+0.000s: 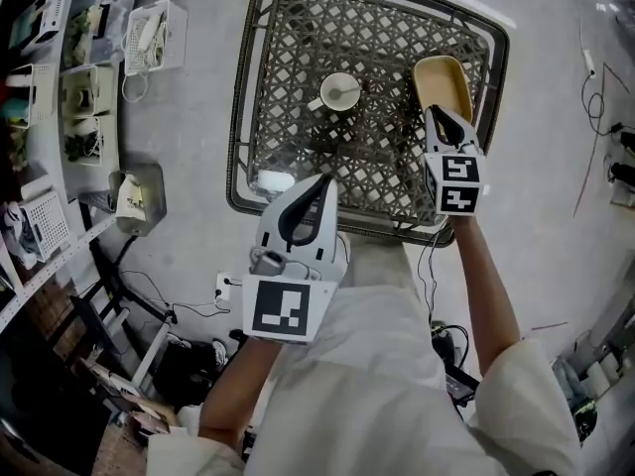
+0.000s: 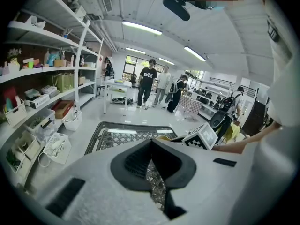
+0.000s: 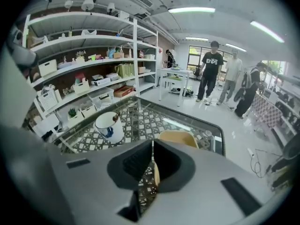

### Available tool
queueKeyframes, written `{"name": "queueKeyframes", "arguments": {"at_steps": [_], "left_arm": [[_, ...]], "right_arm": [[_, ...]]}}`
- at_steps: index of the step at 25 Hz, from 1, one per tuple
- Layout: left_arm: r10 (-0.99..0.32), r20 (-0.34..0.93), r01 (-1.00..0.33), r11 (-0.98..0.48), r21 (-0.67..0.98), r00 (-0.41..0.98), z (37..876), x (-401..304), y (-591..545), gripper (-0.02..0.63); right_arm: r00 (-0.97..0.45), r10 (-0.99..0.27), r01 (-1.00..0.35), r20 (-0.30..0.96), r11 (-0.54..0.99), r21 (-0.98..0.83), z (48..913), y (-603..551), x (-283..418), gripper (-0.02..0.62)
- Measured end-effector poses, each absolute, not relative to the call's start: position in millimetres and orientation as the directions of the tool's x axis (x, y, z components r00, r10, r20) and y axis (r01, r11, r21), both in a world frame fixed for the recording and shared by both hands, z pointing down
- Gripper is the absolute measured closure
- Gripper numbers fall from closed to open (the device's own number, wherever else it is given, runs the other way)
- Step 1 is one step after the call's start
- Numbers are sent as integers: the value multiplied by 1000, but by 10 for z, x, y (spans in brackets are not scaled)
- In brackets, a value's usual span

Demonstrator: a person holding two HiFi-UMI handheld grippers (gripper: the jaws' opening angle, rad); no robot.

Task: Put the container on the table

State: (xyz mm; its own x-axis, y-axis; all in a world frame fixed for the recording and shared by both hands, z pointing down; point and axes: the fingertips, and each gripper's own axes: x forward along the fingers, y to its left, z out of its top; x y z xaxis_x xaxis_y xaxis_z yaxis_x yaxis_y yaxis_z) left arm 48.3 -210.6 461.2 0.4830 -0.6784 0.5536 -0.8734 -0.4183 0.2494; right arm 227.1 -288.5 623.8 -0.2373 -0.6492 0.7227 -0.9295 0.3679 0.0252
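Container [image 1: 443, 82] seems nearly set on the table [image 1: 288, 58], rim pinched in right gripper [image 1: 444, 115], which must next let go; left gripper [image 1: 316, 188] closed, empty.

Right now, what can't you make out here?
- Whether the tan container touches the glass table or hangs above it: the head view looks straight down, and the right gripper, shut on its rim, covers its near end.
- What lies in the white mug: too small to tell.
- Part of the table's near edge: behind the left gripper, head view.
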Motion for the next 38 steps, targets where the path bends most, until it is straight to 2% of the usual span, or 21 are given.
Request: {"name": "queueKeyframes", "arguments": {"at_steps": [20, 38], "left_arm": [[-767, 423, -875, -448, 186, 482, 3859, 298, -1968, 581], [-811, 355, -885, -437, 164, 466, 3518, 214, -1919, 583]], "right_arm": [[-368, -800, -903, 473, 429, 23, 4078, -2304, 2047, 577], [-346, -877, -934, 333, 357, -32, 3436, -1713, 2193, 575]]}}
